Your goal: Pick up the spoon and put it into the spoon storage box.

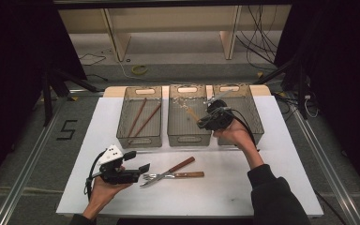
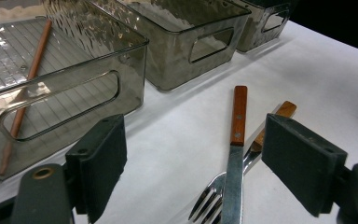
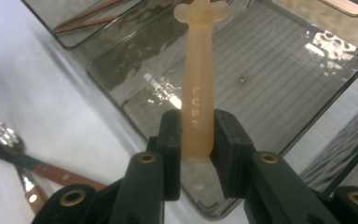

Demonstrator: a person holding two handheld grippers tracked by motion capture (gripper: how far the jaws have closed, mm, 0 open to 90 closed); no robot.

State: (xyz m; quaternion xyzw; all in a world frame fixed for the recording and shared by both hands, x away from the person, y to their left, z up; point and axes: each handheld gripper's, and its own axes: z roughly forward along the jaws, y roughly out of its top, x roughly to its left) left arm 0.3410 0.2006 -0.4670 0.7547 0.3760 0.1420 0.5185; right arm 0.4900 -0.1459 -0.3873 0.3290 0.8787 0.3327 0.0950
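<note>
Right gripper (image 3: 197,135) pinching the flat orange handle of a plastic utensil (image 3: 198,79), jaws pressing on both sides of its lower end. Handle standing up between the pads in the right gripper view, embossed letters on its face, rounded end at top; the other end of the utensil hidden below the jaws. Hovering over the middle bin (image 3: 279,84), ribbed floor showing beneath. In the high view, right gripper (image 1: 201,123) hanging over the near right corner of the middle bin (image 1: 187,137), utensil (image 1: 190,112) slanting out to the upper left above the bin.

Left gripper (image 2: 193,163) spread wide, nothing between the pads. Sitting low over the white table (image 2: 177,140), near the front edge at left in the high view (image 1: 138,161), jaws pointing right toward the cutlery.

Knife (image 2: 235,154) with a wooden handle lying across a fork (image 2: 209,203), touching, both on the table between the open jaws as seen from the left gripper view. In the high view, knife (image 1: 176,168) and fork (image 1: 168,176) crossing just right of the left gripper.

Three smoky clear bins lining the far side of the table. Left bin (image 1: 139,139) holding two brown chopsticks (image 1: 140,119). Right bin (image 1: 255,122) partly hidden behind the right hand; contents unclear.
</note>
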